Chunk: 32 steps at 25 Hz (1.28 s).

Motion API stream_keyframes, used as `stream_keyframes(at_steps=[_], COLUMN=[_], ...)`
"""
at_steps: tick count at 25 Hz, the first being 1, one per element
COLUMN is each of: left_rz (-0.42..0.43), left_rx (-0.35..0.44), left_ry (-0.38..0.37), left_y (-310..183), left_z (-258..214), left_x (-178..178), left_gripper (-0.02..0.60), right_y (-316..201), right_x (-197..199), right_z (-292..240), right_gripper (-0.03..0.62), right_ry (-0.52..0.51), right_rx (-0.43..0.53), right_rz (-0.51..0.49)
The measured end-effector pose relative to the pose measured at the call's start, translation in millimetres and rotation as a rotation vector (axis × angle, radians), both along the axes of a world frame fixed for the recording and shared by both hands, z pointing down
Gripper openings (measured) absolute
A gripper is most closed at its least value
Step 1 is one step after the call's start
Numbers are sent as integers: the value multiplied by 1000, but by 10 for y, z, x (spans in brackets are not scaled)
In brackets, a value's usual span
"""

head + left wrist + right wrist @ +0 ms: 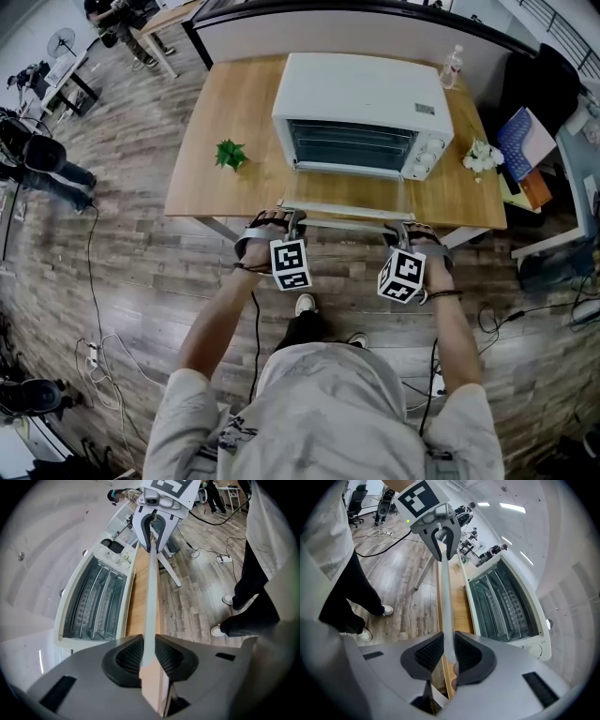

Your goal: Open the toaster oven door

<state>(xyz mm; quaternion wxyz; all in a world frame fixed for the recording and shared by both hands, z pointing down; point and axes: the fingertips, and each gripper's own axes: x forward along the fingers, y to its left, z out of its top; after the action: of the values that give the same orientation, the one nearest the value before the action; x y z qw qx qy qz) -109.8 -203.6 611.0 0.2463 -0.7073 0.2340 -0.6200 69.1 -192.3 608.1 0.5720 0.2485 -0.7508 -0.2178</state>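
Head view: toaster oven door is swung down, nearly flat on the worktop.
Left gripper and right gripper each have their fingers clamped on the door handle between them. Lower both ends evenly, no twisting.

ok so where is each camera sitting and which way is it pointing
Head view: on the person's head, facing steeply down at the toaster oven on the table; both forearms, left gripper and right gripper show.
Left gripper view: on the left gripper, facing along the door handle in its jaws toward the right gripper; the person's legs show.
Right gripper view: on the right gripper, facing along that handle toward the left gripper; legs show.
Both gripper views share the handle and oven.
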Motion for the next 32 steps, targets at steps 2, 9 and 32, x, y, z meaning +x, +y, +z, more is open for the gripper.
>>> stream_keyframes(at_steps=[2,9,32], left_rz=[-4,-19,-37], left_rx=[10,44,168], left_ry=[6,7,-16], left_y=[17,71,229], left_z=[34,122,473], left_x=[-3,-10,1], left_gripper=[87,87,81], right_y=[17,72,215], right_x=[-5,-11,0], right_z=[36,125,486], right_gripper=[89,89,92], right_ry=[0,2,4], right_rx=[6,26,164], right_rz=[4,27,61])
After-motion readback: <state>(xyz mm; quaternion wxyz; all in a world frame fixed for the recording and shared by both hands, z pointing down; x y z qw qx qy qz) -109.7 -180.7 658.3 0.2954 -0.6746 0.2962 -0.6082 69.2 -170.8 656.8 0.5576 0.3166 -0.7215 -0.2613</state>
